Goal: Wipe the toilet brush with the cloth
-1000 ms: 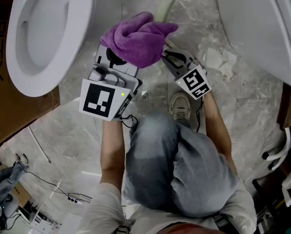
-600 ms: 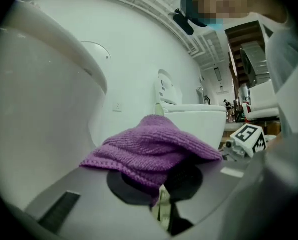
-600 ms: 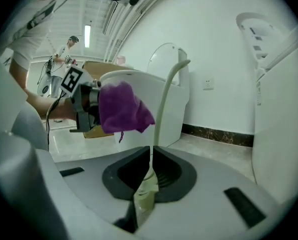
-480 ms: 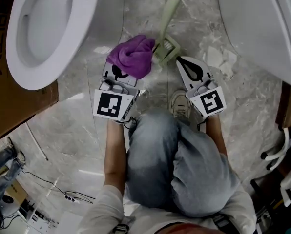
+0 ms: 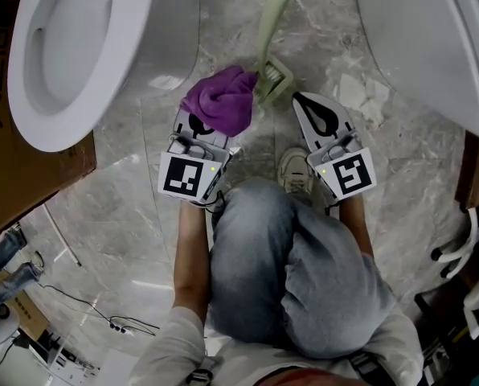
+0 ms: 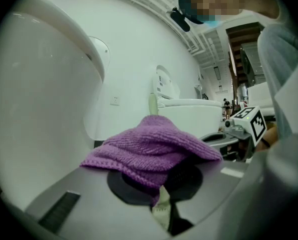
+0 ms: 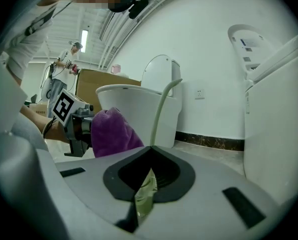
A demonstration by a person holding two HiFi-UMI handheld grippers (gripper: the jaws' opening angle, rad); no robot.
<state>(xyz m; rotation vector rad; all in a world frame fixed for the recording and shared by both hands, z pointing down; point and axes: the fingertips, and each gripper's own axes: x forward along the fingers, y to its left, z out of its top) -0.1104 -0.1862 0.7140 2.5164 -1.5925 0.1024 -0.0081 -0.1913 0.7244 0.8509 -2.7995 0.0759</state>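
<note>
Update: purple cloth [image 5: 222, 101] lowered onto toilet brush [image 5: 273, 77] head.
Brush lies on floor [image 5: 135, 215]; left hand-held gripper [image 5: 195, 131] clamped on cloth, right hand-held gripper [image 5: 306, 104] closed, empty, just beside the head. Wiping likely underway.

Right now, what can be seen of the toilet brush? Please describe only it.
The toilet brush is pale green, plastic by its look, with a long, slightly curved handle and a ribbed head. The head sits low, near the floor; the handle rises up and away. The right gripper is shut on the head, and the purple cloth touches it.
</note>
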